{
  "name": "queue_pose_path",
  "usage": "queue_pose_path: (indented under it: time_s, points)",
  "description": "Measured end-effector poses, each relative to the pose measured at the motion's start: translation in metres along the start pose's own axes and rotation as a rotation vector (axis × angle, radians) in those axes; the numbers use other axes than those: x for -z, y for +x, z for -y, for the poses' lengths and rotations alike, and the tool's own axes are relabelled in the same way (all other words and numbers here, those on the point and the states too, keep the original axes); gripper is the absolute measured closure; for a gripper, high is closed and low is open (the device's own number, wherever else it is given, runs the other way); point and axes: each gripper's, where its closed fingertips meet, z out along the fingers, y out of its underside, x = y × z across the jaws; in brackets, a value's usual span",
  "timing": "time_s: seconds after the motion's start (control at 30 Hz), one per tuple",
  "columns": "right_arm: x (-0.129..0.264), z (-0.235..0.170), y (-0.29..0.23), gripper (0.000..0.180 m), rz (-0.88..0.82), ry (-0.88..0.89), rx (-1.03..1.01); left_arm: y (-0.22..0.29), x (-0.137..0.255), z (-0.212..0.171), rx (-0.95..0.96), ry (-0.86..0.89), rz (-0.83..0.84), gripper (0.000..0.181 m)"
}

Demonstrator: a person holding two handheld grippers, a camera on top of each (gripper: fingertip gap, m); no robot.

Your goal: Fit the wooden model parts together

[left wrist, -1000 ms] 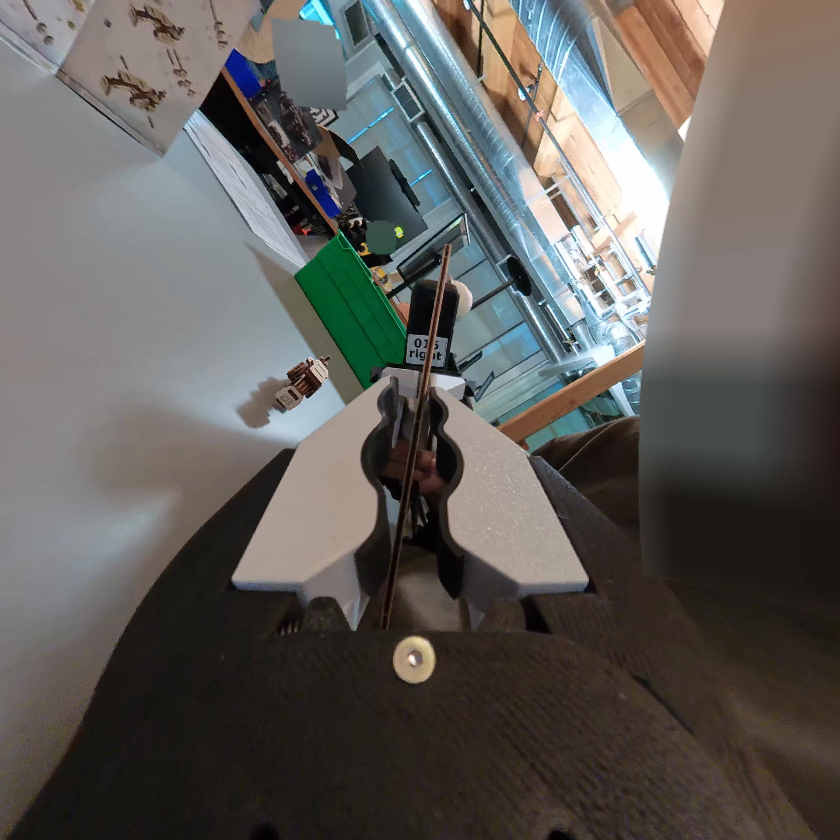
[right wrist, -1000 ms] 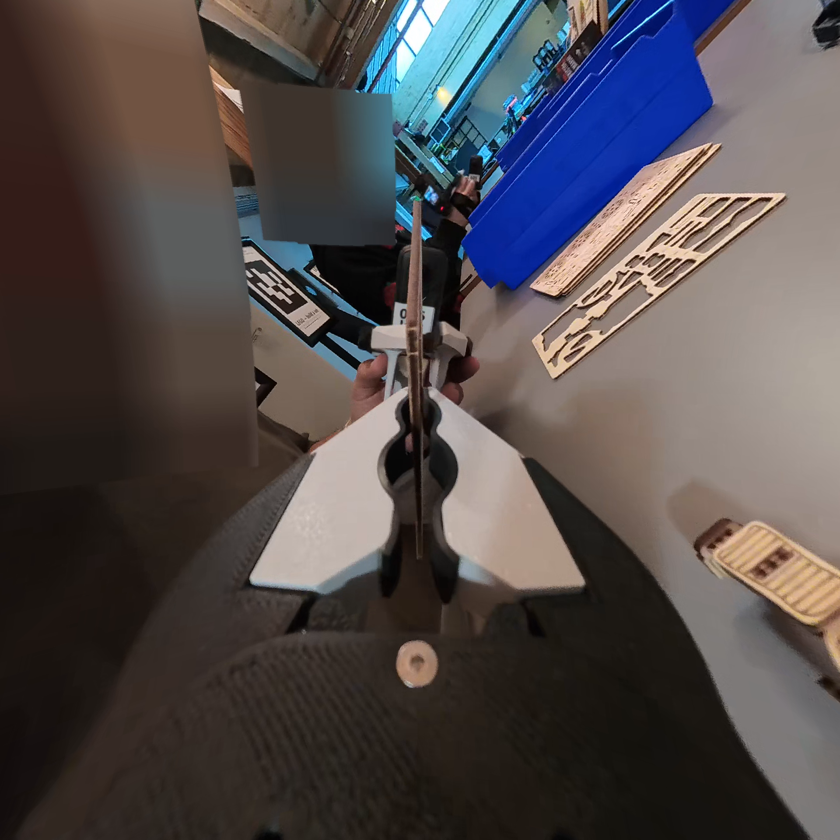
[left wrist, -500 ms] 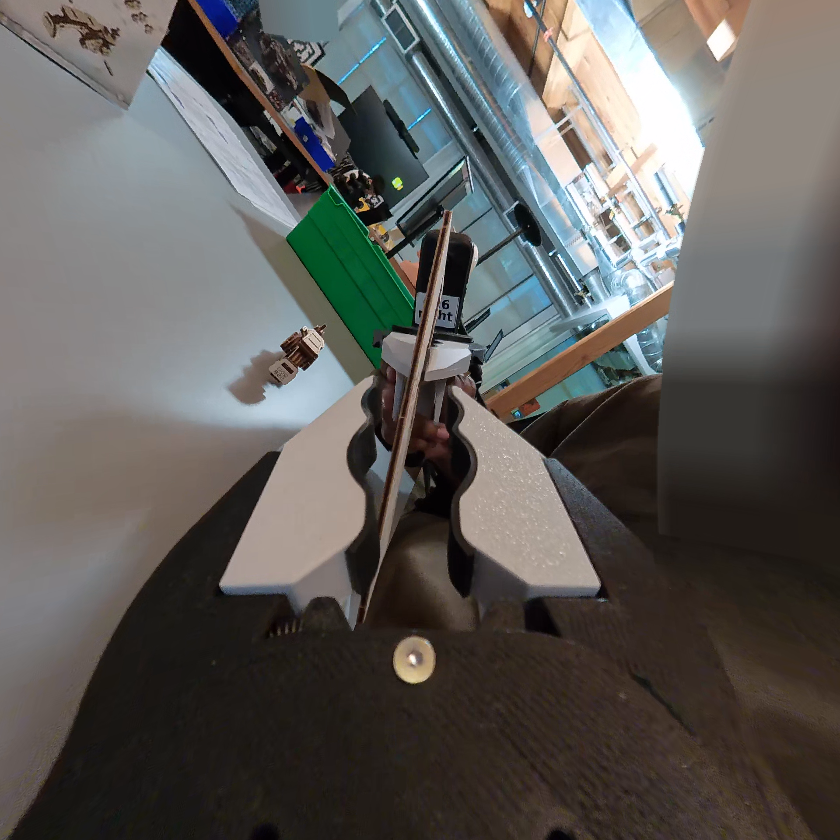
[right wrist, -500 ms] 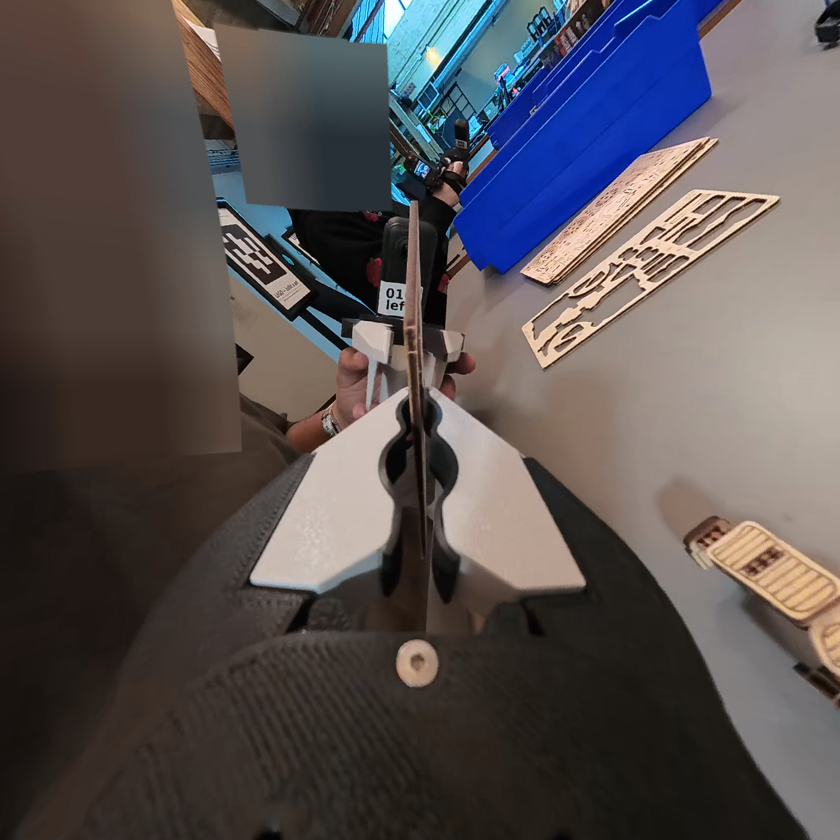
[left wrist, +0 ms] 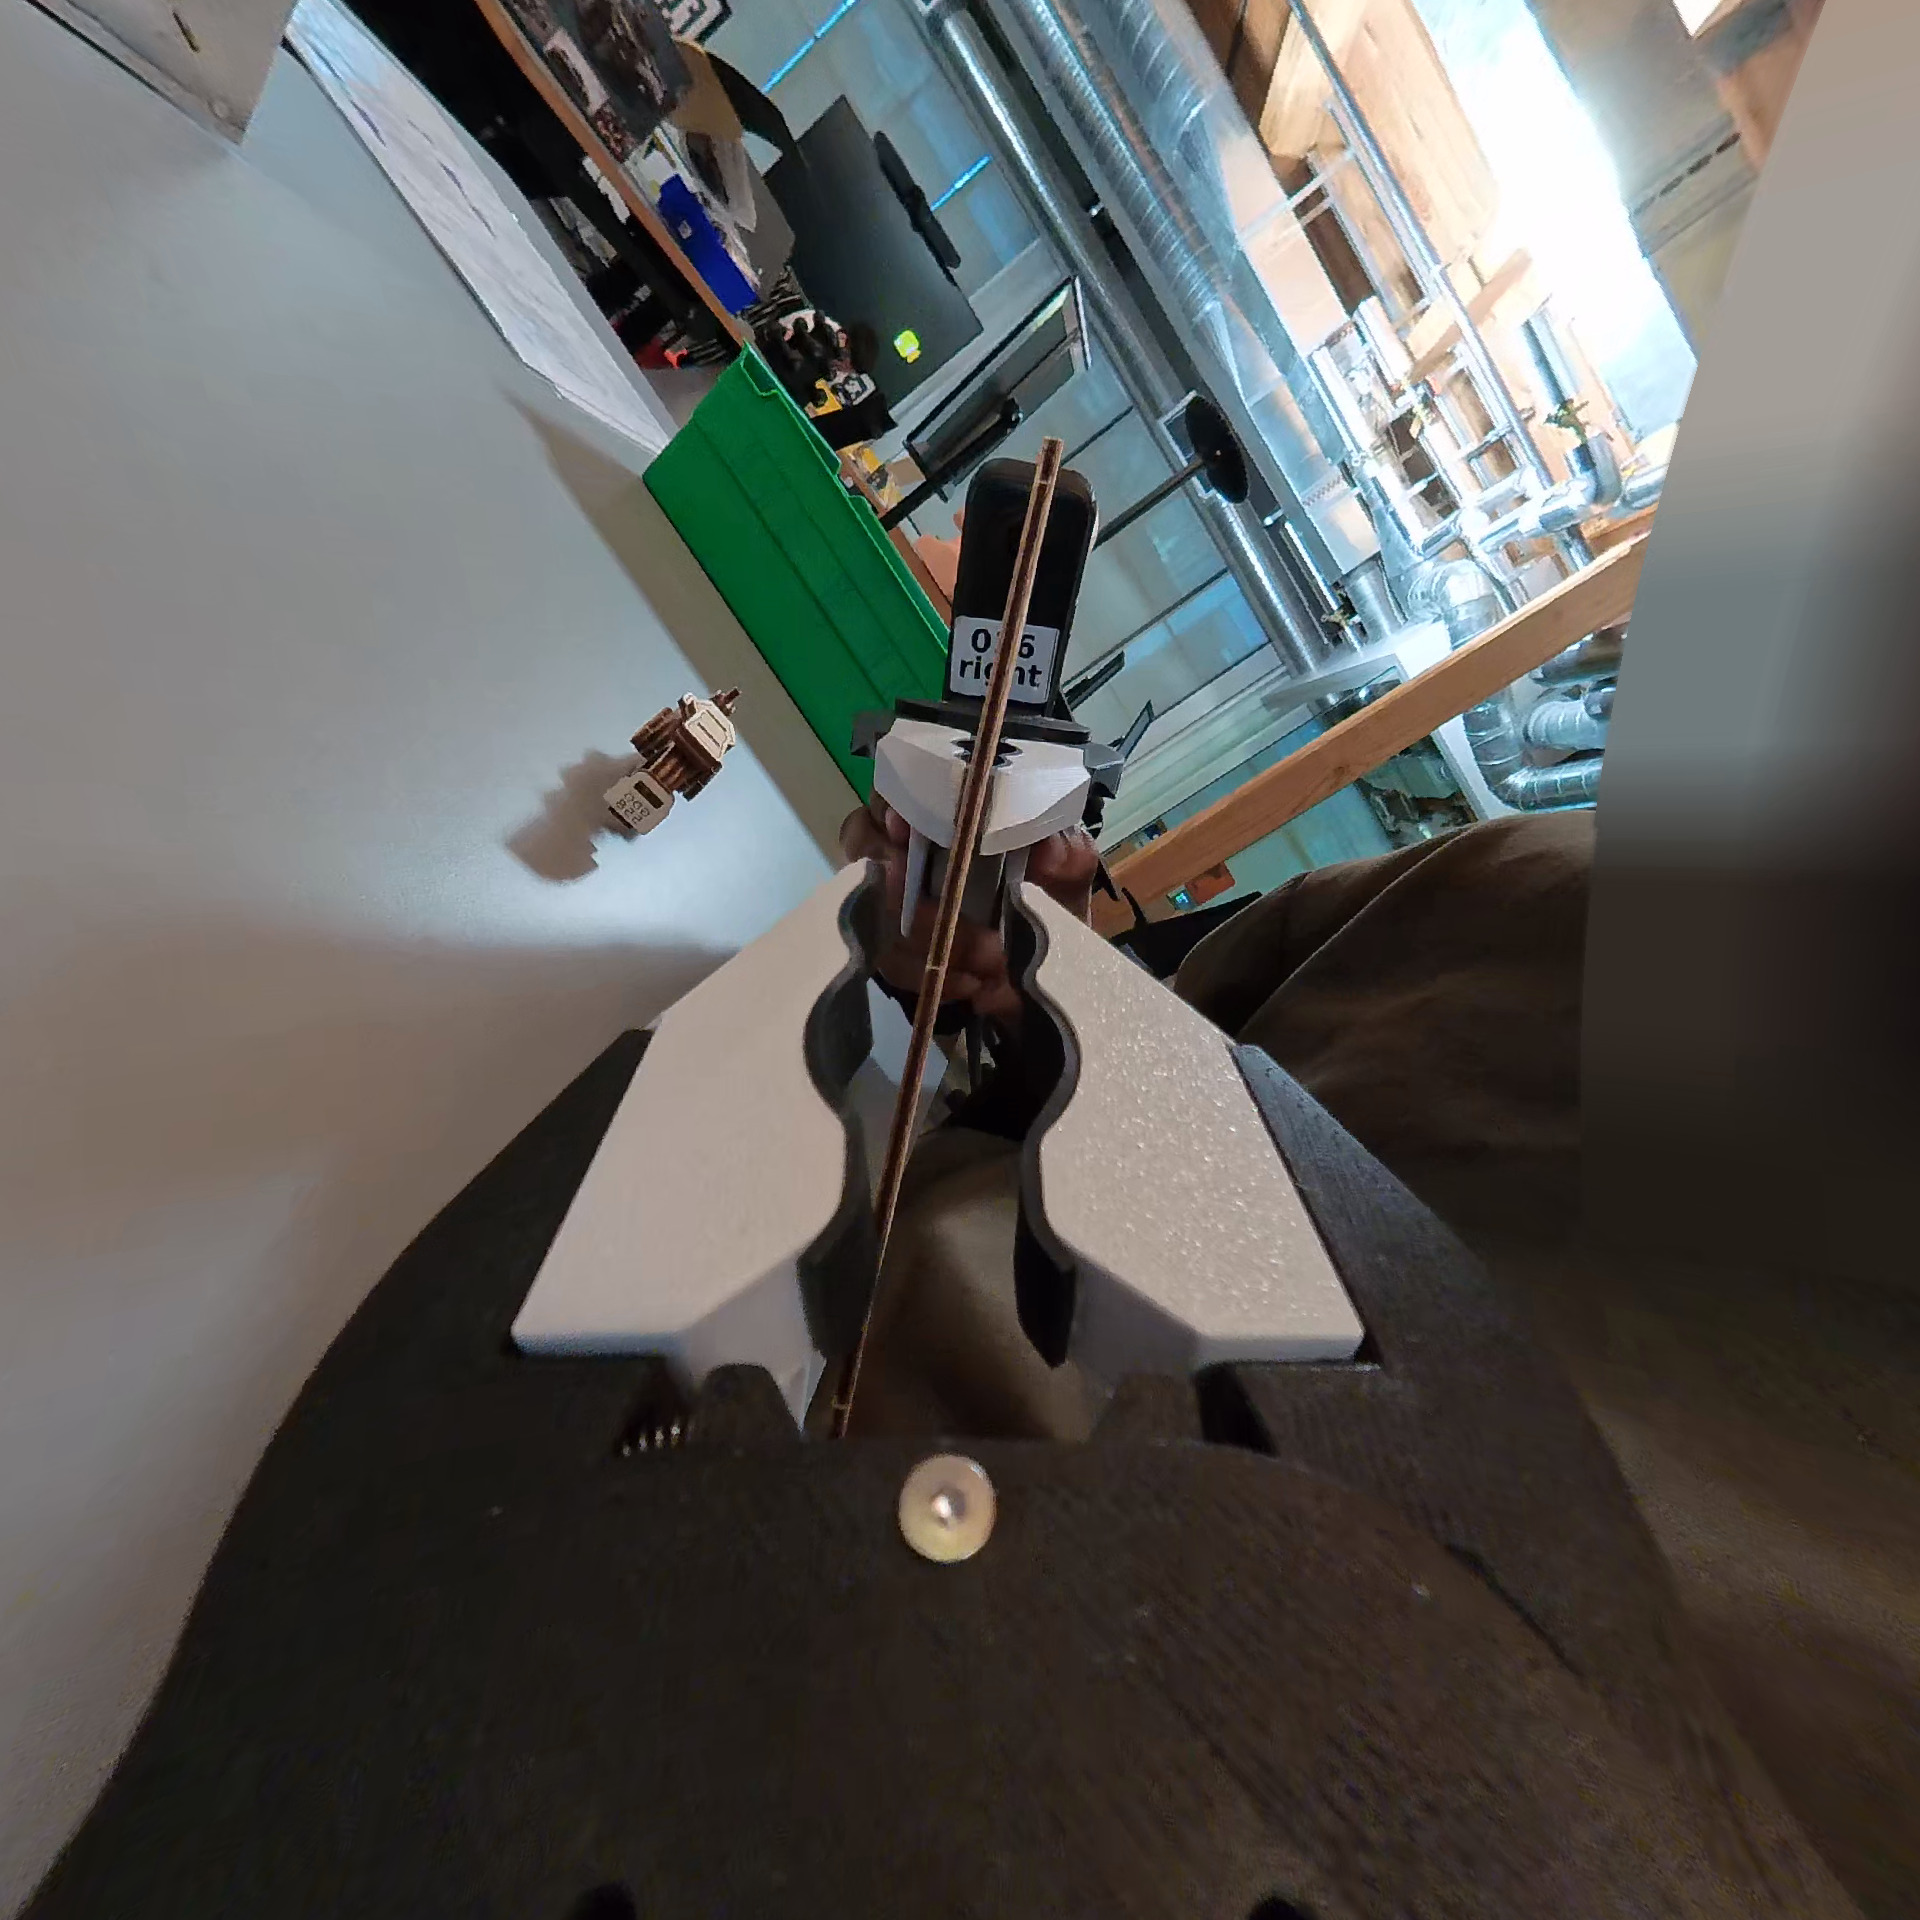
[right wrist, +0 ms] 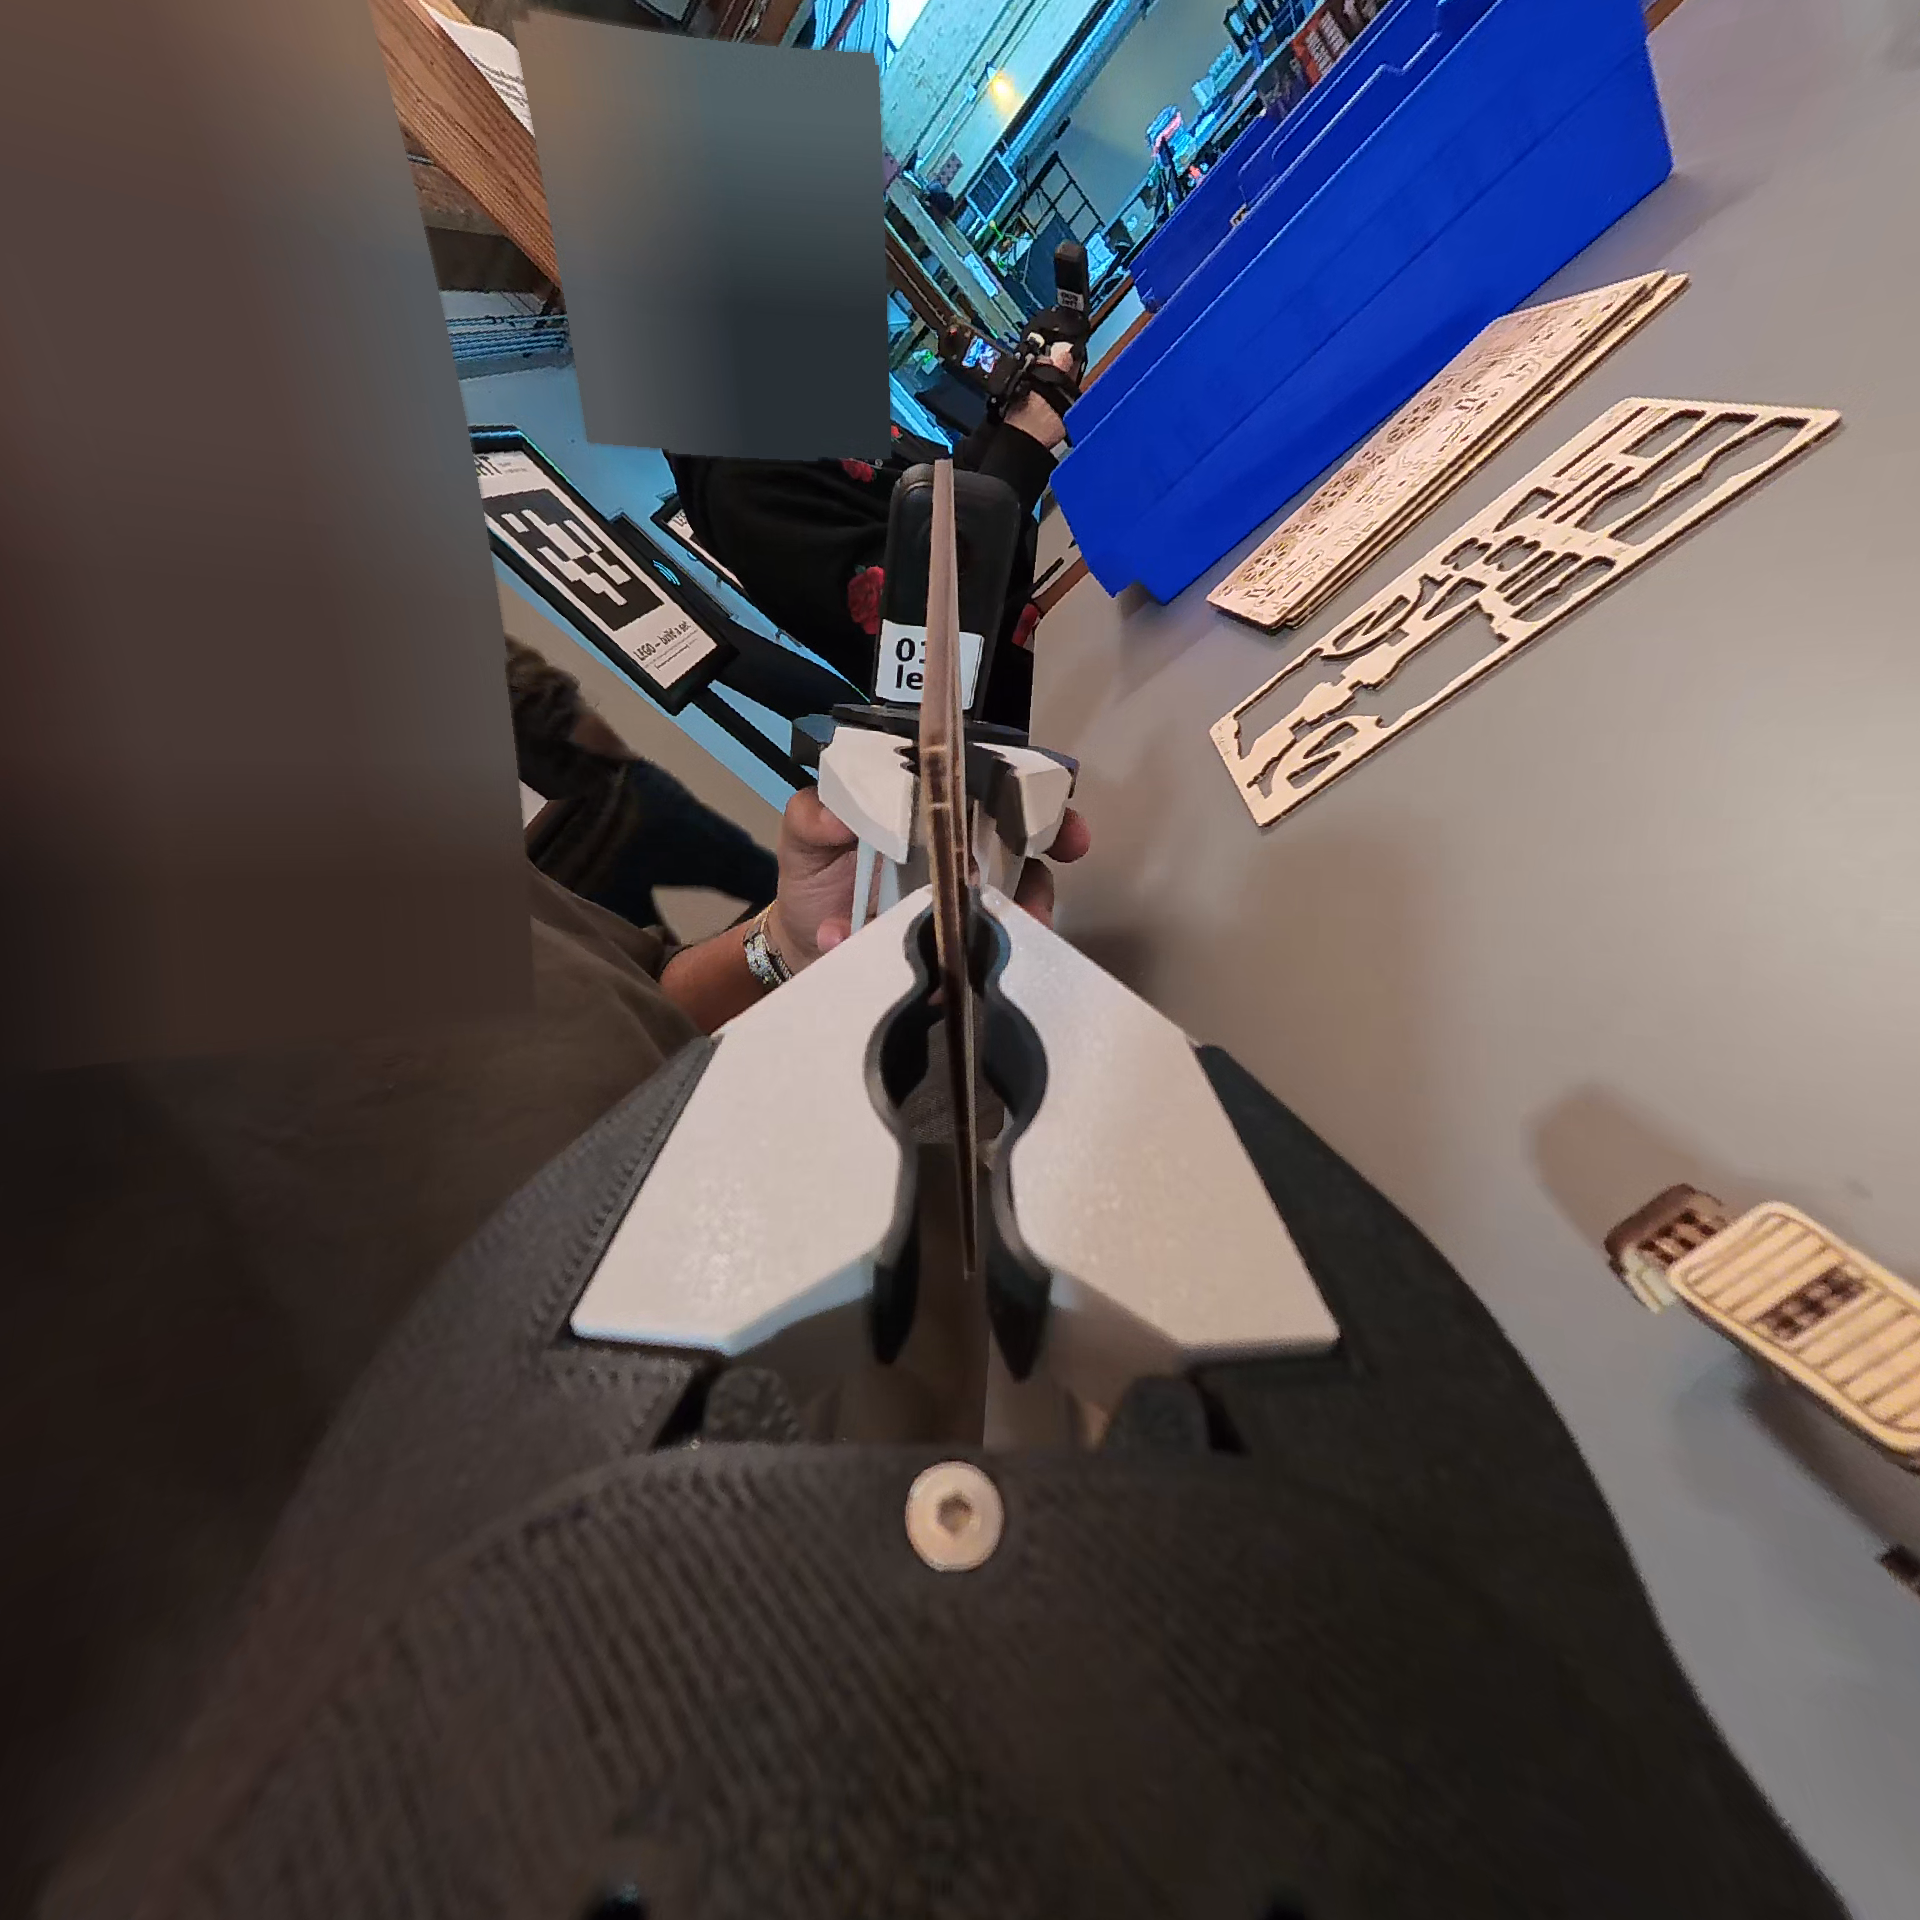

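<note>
A thin wooden sheet shows edge-on between my two grippers, which face each other above the grey table. My left gripper is open. Its jaws stand well apart and the sheet runs loosely through the gap, nearer the left finger. My right gripper is shut on the wooden sheet. The right gripper also shows farther off in the left wrist view, clamped on the sheet. The left gripper shows in the right wrist view, with the sheet between its spread fingers.
A small wooden model assembly stands on the table by a green bin. A blue bin, a stack of wooden sheets, a punched-out sheet and a slatted wooden part lie on the table. The tips of both grippers are at nearly the same place.
My left gripper was shut on the sheet and has opened. The two grippers have drawn apart. The sheet stays clamped in my right gripper.
</note>
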Motion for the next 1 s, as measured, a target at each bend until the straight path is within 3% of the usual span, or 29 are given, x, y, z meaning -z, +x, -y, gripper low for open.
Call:
queue_pose_path:
  time_s: [0.03,0.2,0.33,0.53,0.67,0.77,0.83,0.9,1.0]
  points:
    - [0.0,0.0,0.0,0.178,0.0,0.0,0.0,0.0,0.0,0.0,-0.001,-0.001,0.0,0.161]
    - [0.0,0.0,0.001,0.178,-0.002,0.001,-0.005,-0.009,0.003,0.003,-0.013,0.01,0.059,0.148]
    - [0.002,0.001,0.005,0.178,-0.026,0.006,-0.01,-0.027,0.022,0.024,-0.059,0.113,0.183,0.134]
    - [0.004,0.001,0.009,0.178,-0.042,0.012,-0.023,-0.04,0.057,0.054,-0.267,0.243,0.409,0.133]
    - [0.005,0.001,0.011,0.178,-0.054,0.012,-0.026,-0.058,0.089,0.072,-0.514,0.27,0.801,0.142]
    - [0.005,0.001,0.012,0.178,-0.058,0.012,-0.029,-0.055,0.105,0.083,-0.644,0.331,0.963,0.147]
    - [0.005,0.001,0.012,0.178,-0.057,0.012,-0.031,-0.057,0.108,0.084,-0.653,0.34,0.985,0.156]
    - [0.005,0.0,0.012,0.178,-0.059,0.01,-0.033,-0.058,0.106,0.083,-0.632,0.338,0.963,0.178]
    - [0.006,0.0,0.012,0.178,-0.062,0.011,-0.034,-0.062,0.102,0.078,-0.575,0.33,0.9,0.181]
